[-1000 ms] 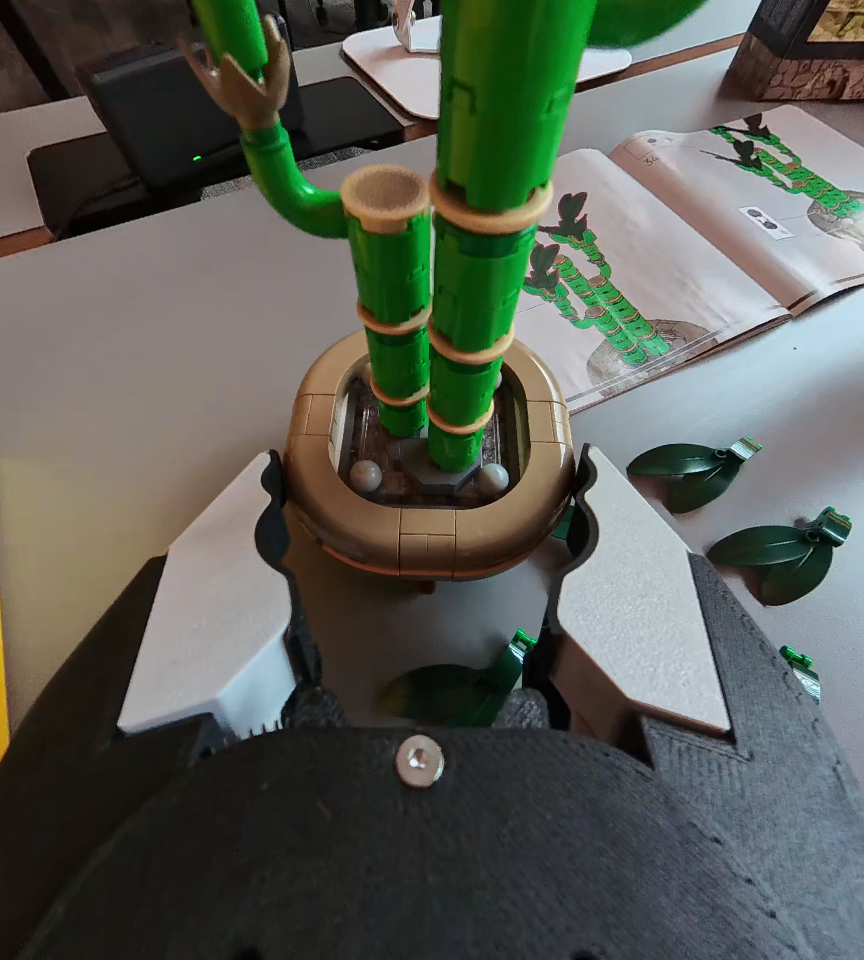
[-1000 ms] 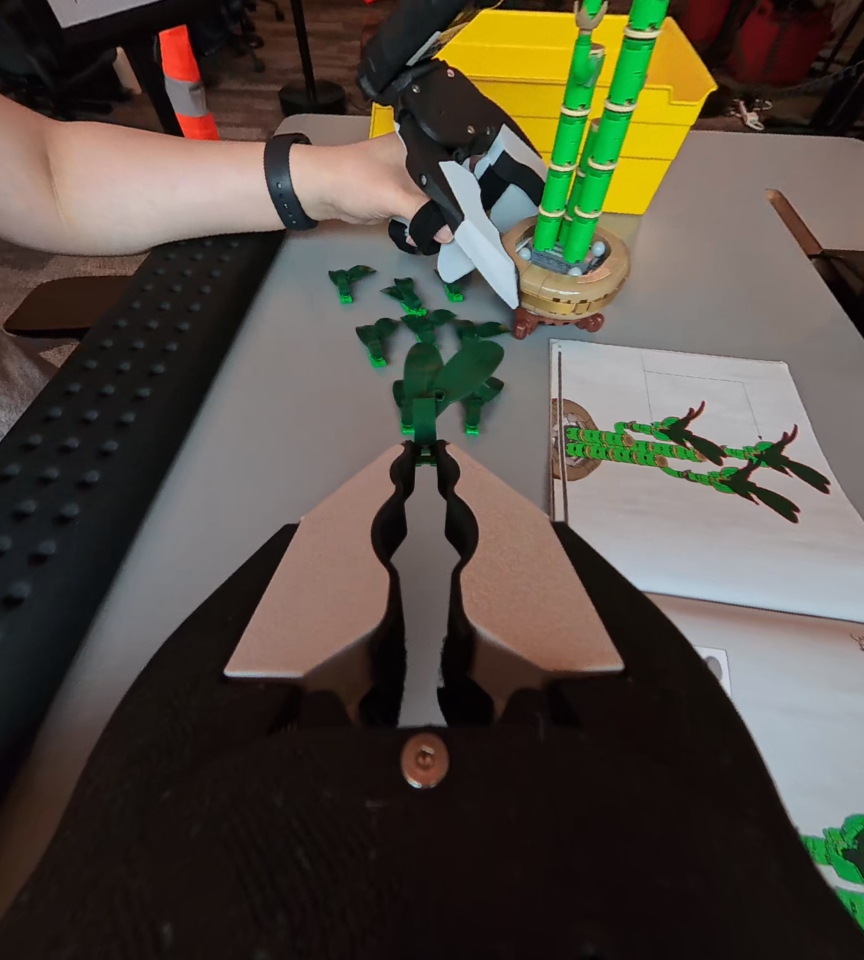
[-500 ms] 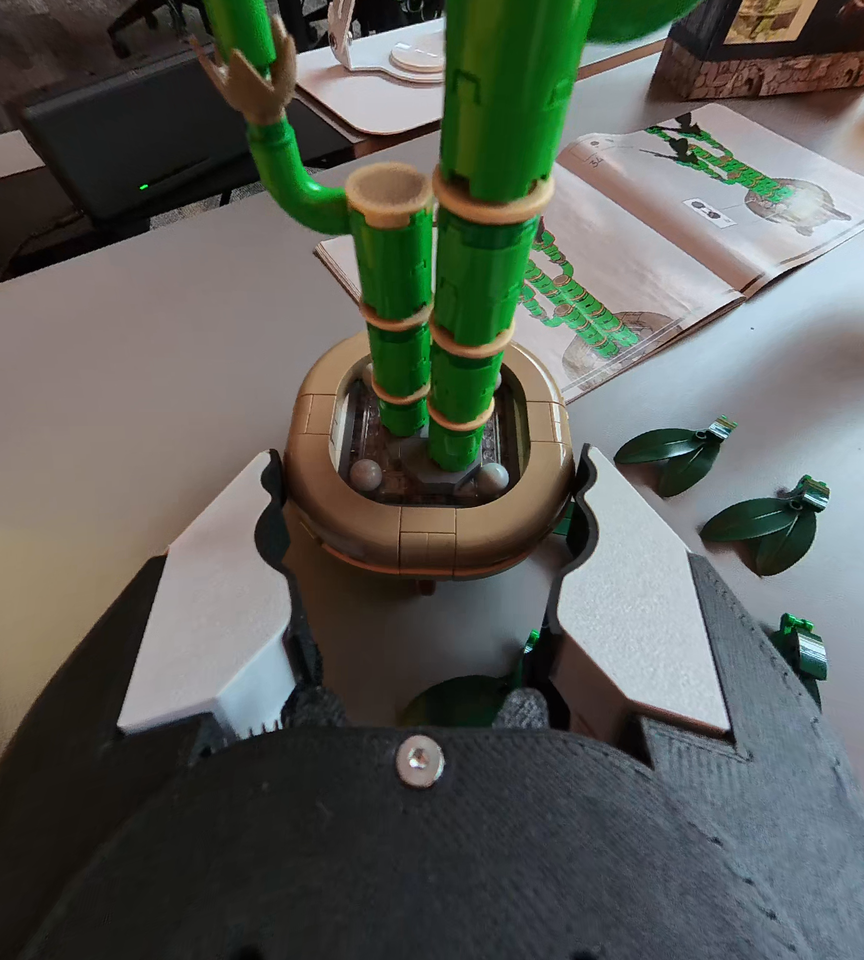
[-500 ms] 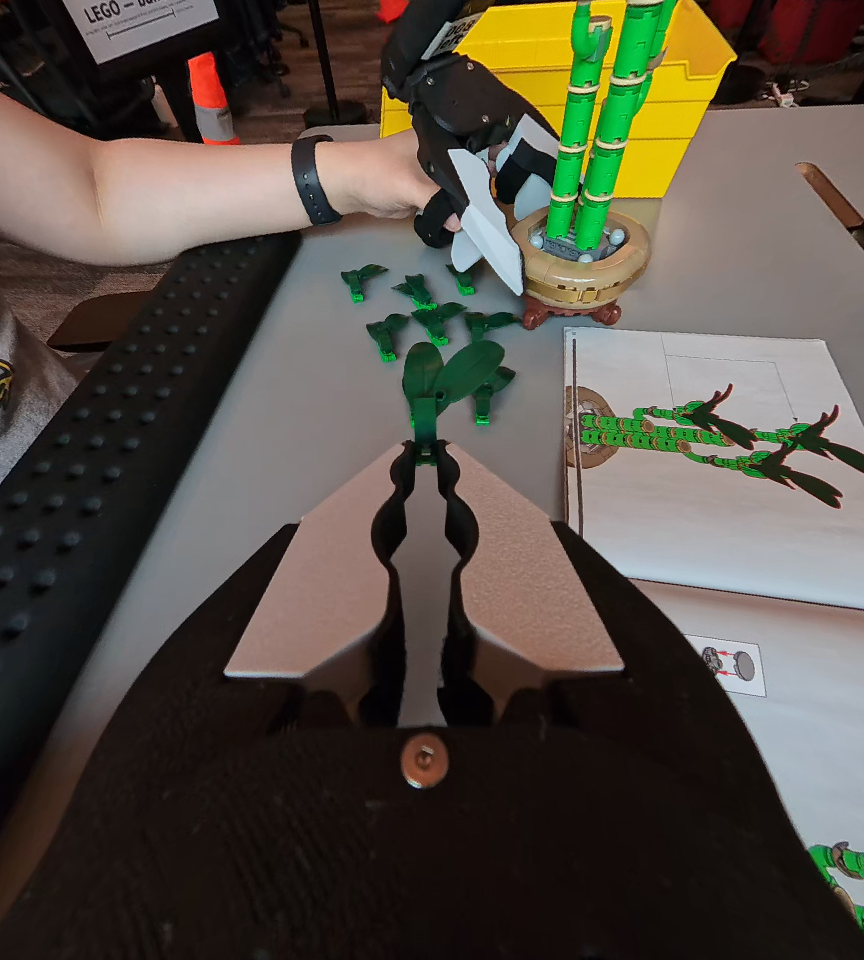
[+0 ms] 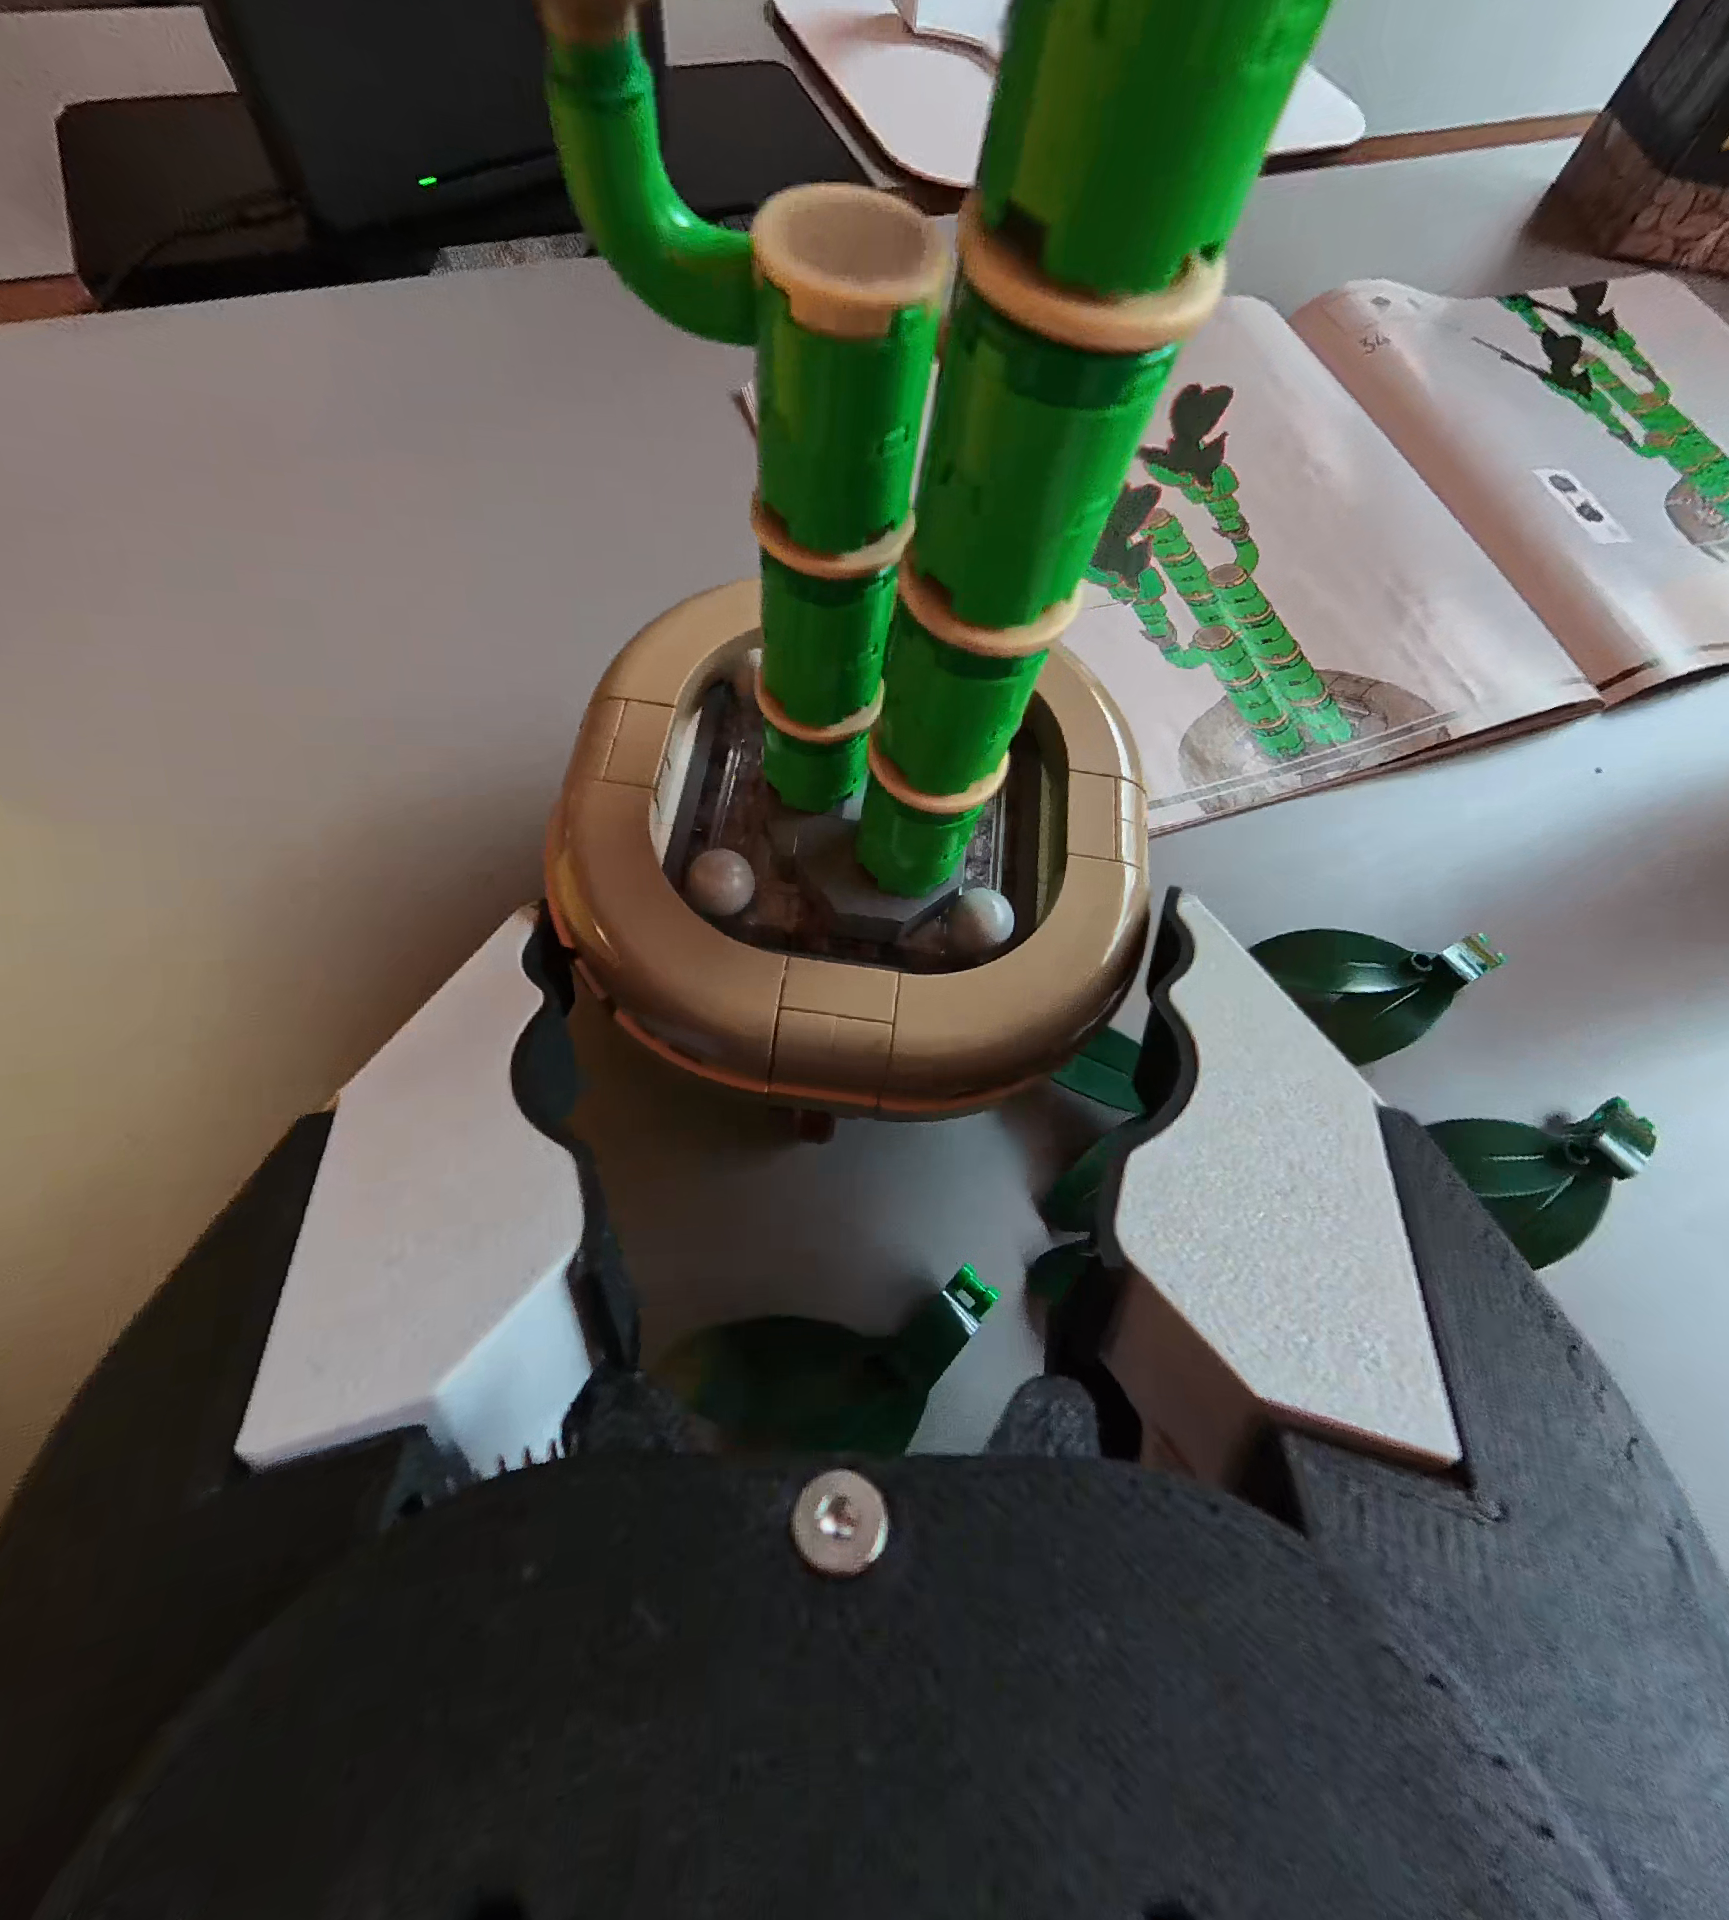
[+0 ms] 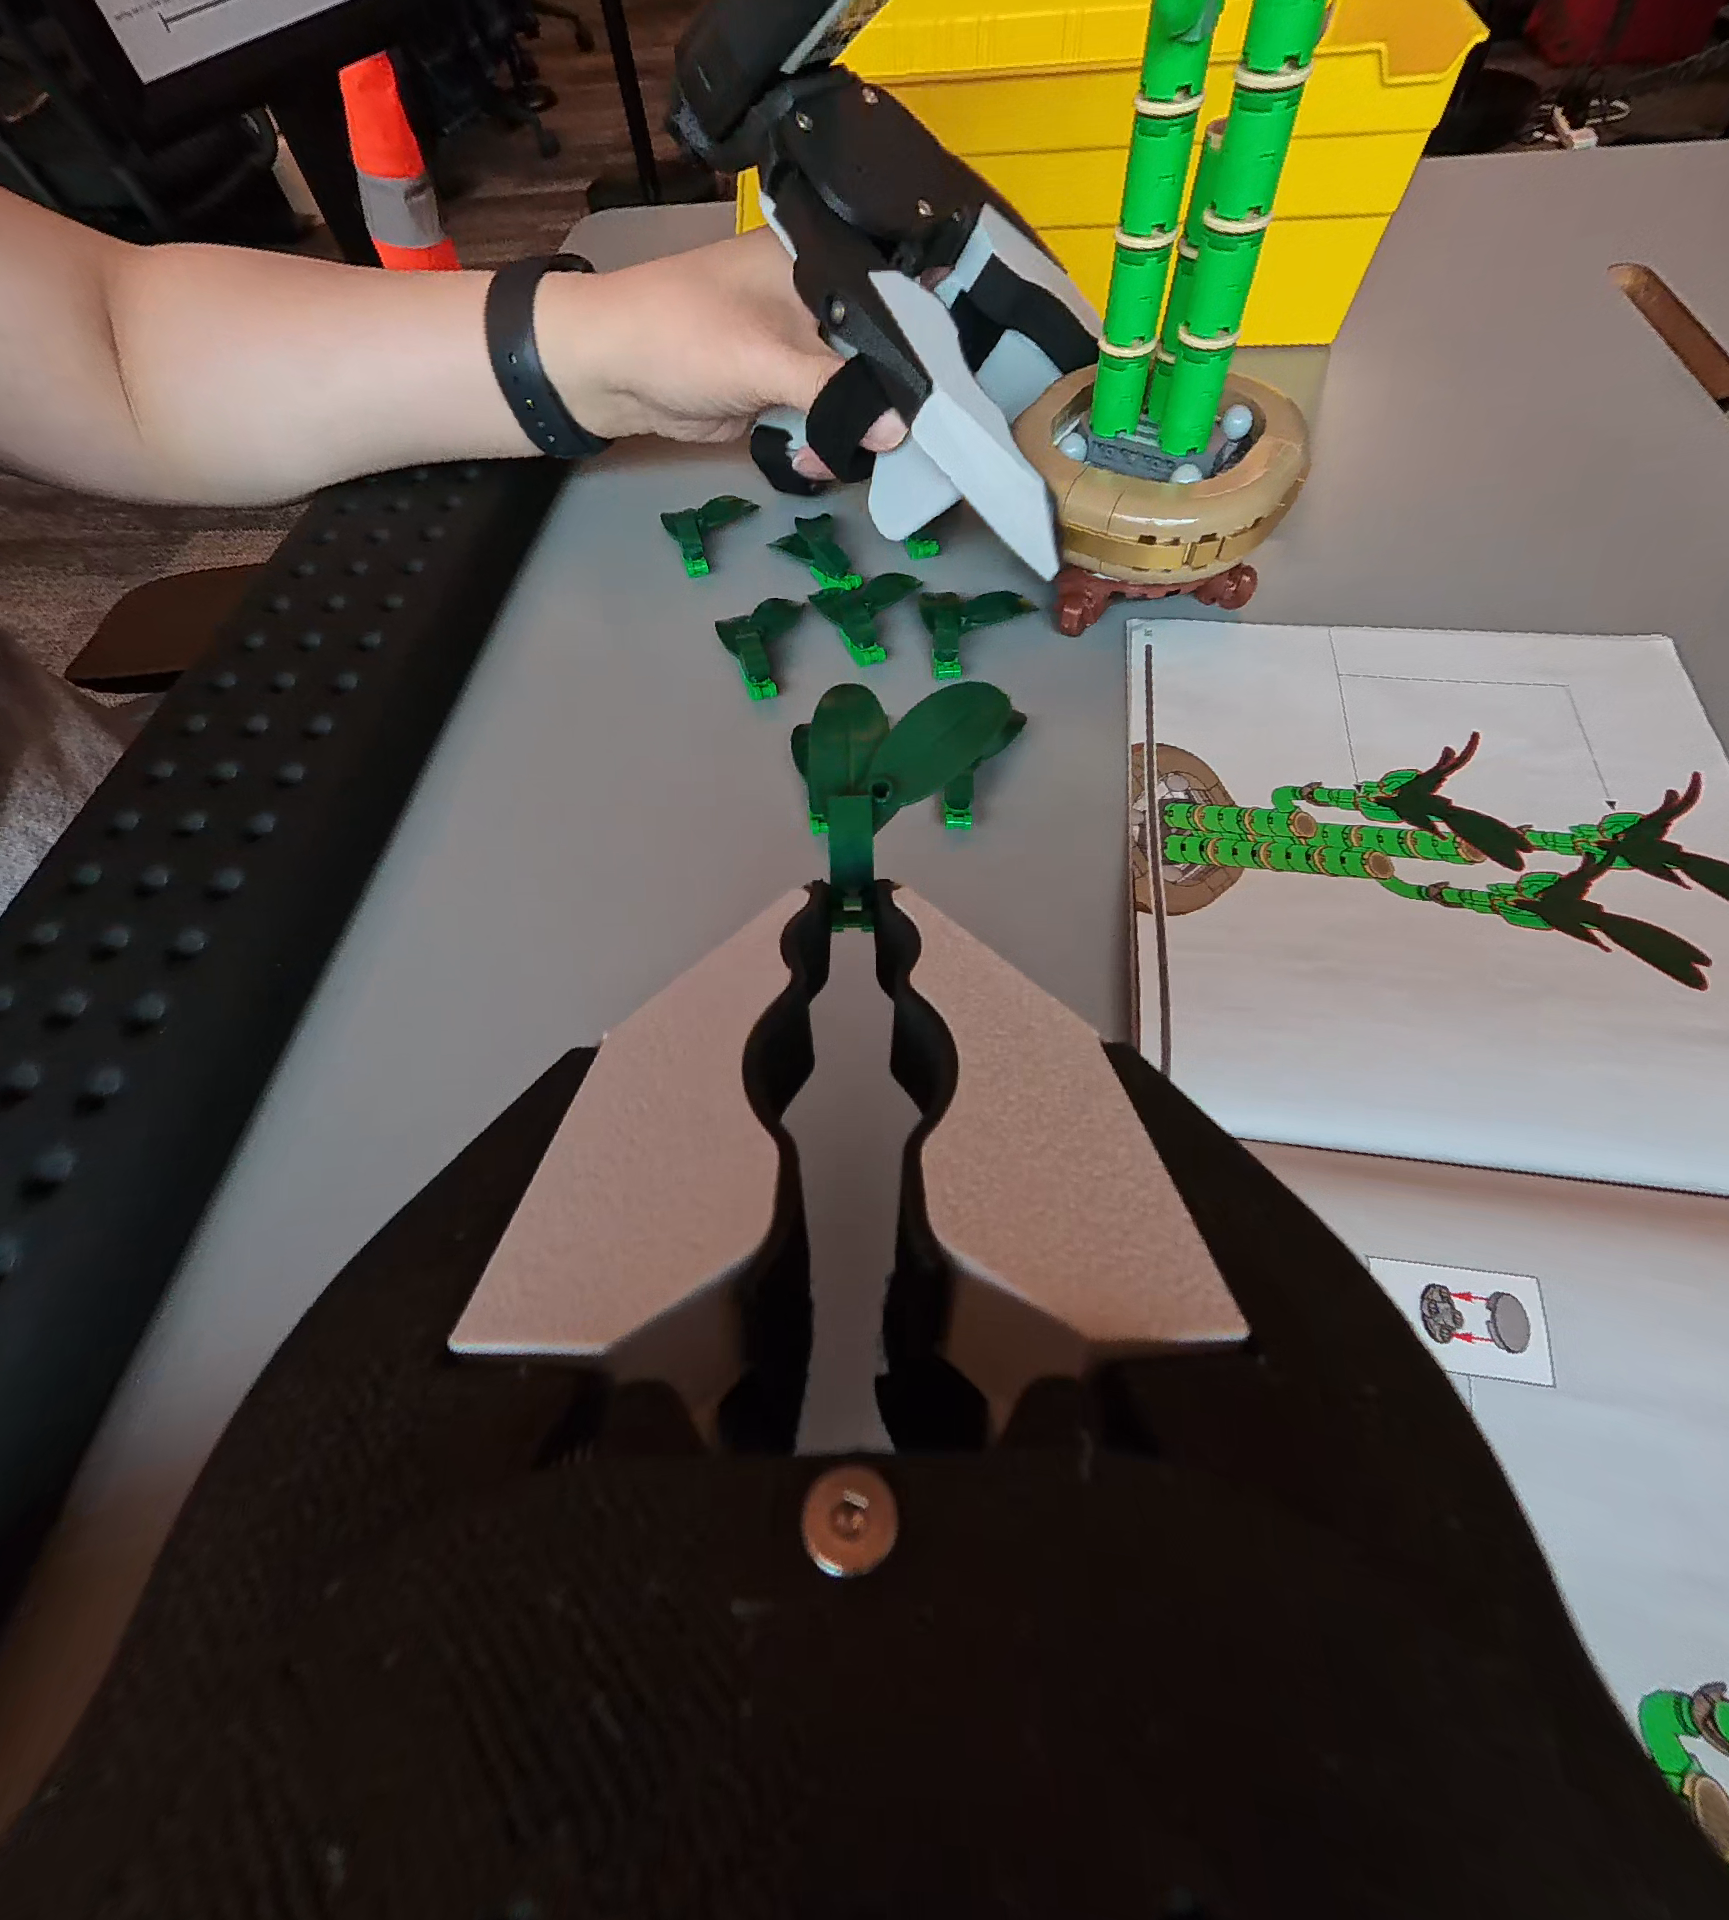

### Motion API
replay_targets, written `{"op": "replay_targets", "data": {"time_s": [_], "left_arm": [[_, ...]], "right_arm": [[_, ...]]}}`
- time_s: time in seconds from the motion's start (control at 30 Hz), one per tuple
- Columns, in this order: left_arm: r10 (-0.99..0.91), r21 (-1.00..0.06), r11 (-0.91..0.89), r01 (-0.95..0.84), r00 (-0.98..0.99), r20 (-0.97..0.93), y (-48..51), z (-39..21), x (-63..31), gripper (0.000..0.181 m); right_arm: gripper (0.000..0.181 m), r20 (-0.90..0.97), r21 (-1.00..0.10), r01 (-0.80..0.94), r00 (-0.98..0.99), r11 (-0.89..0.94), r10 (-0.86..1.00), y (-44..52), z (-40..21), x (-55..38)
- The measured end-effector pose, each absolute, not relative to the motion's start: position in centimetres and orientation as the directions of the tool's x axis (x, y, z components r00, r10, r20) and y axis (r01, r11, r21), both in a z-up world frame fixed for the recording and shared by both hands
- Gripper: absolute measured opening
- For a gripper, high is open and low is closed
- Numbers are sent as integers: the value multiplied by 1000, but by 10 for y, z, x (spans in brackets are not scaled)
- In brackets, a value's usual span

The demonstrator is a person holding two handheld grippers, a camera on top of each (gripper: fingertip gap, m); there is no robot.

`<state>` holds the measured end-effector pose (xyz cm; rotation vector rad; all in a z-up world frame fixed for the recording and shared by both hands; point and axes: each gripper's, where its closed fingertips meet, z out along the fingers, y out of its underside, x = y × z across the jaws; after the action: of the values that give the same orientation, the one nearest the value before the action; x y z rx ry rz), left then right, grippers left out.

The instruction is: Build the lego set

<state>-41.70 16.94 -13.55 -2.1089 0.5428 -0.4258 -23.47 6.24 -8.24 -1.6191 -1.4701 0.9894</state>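
Note:
A lego bamboo plant point(image 5: 1005, 540) with green stalks stands in a tan pot point(image 5: 839, 1018) on the grey table. My left gripper point(image 5: 849, 925) has one fingertip on each side of the pot and grips it. It also shows in the right wrist view point(image 6: 943, 468), beside the pot point(image 6: 1161, 499). My right gripper point(image 6: 852, 904) is shut on the stem of a dark green leaf piece point(image 6: 881, 748) and holds it above the table, short of the plant.
Several loose leaf pieces lie by the pot point(image 5: 1359, 987) point(image 6: 839, 613). An open instruction booklet point(image 6: 1411, 883) point(image 5: 1411, 540) lies to the right. A yellow bin point(image 6: 1047, 125) stands behind the plant. A person's arm point(image 6: 268, 343) holds the left gripper. A black studded mat point(image 6: 112, 935) runs along the left.
My left gripper has swung the pot round on the table, and the plant now leans left in its view. My right gripper still holds the leaf piece and has barely moved.

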Motion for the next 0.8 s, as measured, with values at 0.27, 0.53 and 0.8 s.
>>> {"op": "replay_targets", "data": {"time_s": [0.27,0.53,0.8], "left_arm": [[-588,-927,-313,-206,808,19,184,-91,-423,116],[-657,-869,-412,-275,750,75,179,-121,-412,108],[-557,-867,-446,-222,827,75,173,-121,-414,107]], "right_arm": [[6,-63,-895,439,53,-79,997,62,-81,-235],[6,-59,-891,448,55,-78,997,62,-82,-235],[6,-45,-894,443,75,-74,996,65,-78,-232]]}}
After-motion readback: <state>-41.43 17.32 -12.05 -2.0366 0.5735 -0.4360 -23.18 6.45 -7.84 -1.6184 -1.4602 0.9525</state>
